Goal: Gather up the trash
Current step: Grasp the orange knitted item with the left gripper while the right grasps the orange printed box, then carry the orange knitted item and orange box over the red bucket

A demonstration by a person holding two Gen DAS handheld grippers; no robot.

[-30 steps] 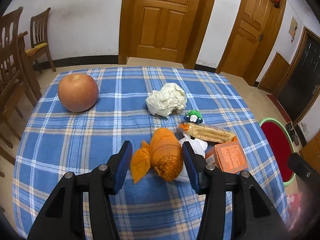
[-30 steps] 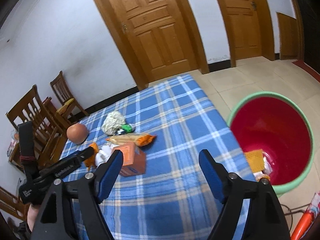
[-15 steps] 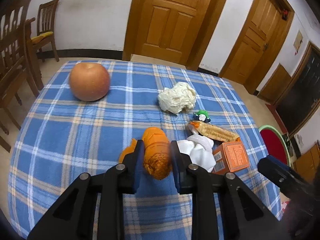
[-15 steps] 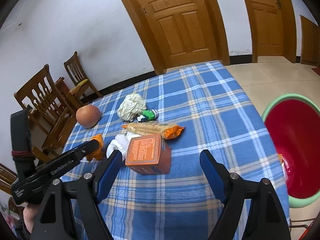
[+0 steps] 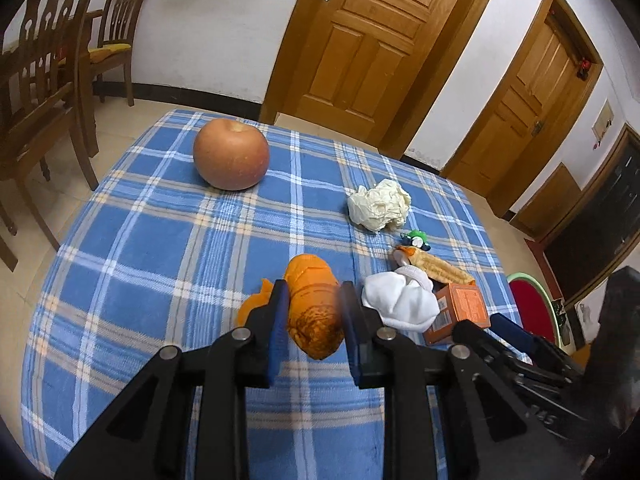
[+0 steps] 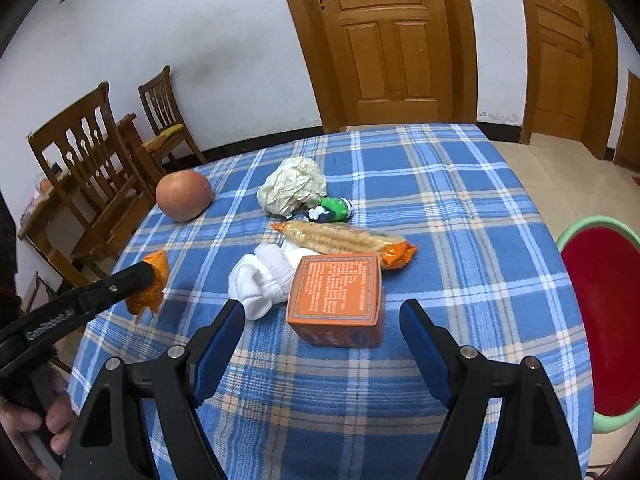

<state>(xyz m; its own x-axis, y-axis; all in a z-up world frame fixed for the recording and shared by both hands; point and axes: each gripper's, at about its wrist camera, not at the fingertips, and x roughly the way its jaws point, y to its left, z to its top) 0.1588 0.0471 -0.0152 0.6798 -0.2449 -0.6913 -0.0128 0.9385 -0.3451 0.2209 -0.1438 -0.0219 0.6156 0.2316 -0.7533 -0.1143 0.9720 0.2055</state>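
My left gripper (image 5: 314, 304) is shut on a crumpled orange wrapper (image 5: 314, 310), held just above the blue plaid tablecloth (image 5: 160, 240). In the right wrist view the same wrapper (image 6: 150, 284) hangs from the left gripper's fingers at the table's left edge. My right gripper (image 6: 322, 328) stands open just short of an orange carton (image 6: 336, 294), which lies between its fingertips without touching them. Beside the carton lie a white sock (image 6: 264, 274), a long snack packet (image 6: 344, 238), a crumpled paper ball (image 6: 292, 186) and a small green toy (image 6: 334, 208).
A large apple (image 6: 184, 194) sits at the far left of the table. A red bin with a green rim (image 6: 604, 320) stands on the floor to the right. Wooden chairs (image 6: 92, 160) stand at the left, doors (image 6: 388, 40) behind.
My left gripper closed on the orange wrapper and lifted it slightly. My right gripper swung from the bin toward the table and now faces the orange carton up close.
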